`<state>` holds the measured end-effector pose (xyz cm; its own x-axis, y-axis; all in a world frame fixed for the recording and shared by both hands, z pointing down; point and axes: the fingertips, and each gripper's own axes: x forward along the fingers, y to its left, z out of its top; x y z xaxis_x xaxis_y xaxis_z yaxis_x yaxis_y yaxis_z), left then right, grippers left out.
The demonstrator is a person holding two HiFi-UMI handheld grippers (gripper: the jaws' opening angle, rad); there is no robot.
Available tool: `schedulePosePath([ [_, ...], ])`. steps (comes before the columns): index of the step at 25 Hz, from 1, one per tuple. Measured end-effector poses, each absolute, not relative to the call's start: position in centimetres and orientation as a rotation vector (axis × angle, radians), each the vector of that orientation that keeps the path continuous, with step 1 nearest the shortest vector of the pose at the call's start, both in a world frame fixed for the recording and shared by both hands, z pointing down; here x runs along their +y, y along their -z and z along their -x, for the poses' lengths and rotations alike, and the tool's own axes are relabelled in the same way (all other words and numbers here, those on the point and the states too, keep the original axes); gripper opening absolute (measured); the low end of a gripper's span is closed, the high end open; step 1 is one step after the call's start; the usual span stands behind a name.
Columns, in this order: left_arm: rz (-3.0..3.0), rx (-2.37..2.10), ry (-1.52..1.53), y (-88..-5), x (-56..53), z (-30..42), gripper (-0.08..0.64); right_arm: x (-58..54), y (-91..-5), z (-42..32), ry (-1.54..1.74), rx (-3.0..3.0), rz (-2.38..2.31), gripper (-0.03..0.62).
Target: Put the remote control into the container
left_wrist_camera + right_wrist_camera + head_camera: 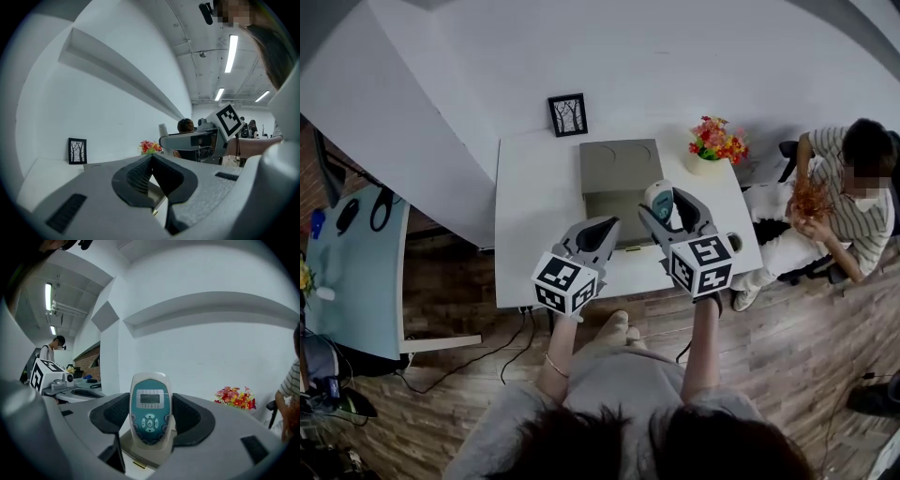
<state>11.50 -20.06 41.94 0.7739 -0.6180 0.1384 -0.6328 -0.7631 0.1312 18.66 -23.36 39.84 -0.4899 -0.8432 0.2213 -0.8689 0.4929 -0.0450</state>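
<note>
Over the white desk (530,211), seen from the head view, the right tongs (671,208) held the remote control (659,200) upright between their jaws, above the right side of the open grey container (611,202). That container sat toward the desk's far edge, its lid raised behind it. The left tongs (605,227) hung over the near edge, just left of the container's near left corner. A picture frame (568,114) stood at the far edge and a pot of flowers (717,141) at the far right corner, with a seated person (848,202) beyond the right edge.

From the left gripper view, the left tongs (151,159) were closed, the pads (137,178) meeting at their tips with nothing between them; a strip of the container (157,193) showed through the small gap below. The right tongs (199,139) were to the right, well apart, and the picture frame (77,151) and flowers (149,146) stood behind.

From the right gripper view, the right tongs (151,417) were clamped on the remote control (150,404), both pads (116,412) pressing its sides, its screen and buttons facing the camera. The container's (149,454) rim lay just beneath it. The left tongs (56,380) showed at the left, the flowers (236,398) at the right.
</note>
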Motion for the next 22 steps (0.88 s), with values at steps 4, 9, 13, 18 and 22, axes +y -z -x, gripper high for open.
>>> schedulePosePath([
  [4,-2.770,-1.023,-0.128,-42.7,-21.8,-11.0,0.003,-25.2,-41.2,-18.6,-0.236,-2.540,-1.438,0.284],
  [9,-2.710,-1.037,-0.150,-44.7,-23.6,-10.5,0.003,-27.1,-43.7,-17.9,-0.239,-2.477,-1.330,0.284],
  [13,-2.671,-1.055,-0.159,-46.1,-24.9,-10.0,0.003,-28.5,-46.3,-17.0,-0.288,-2.455,-1.256,0.284],
  [18,-2.624,-1.069,-0.165,-47.5,-26.0,-8.9,0.003,-29.8,-49.8,-15.9,-0.344,-2.387,-1.173,0.284],
  [22,-2.592,-1.037,-0.165,-48.8,-26.6,-8.6,0.003,-30.5,-52.3,-15.3,-0.361,-2.322,-1.129,0.284],
])
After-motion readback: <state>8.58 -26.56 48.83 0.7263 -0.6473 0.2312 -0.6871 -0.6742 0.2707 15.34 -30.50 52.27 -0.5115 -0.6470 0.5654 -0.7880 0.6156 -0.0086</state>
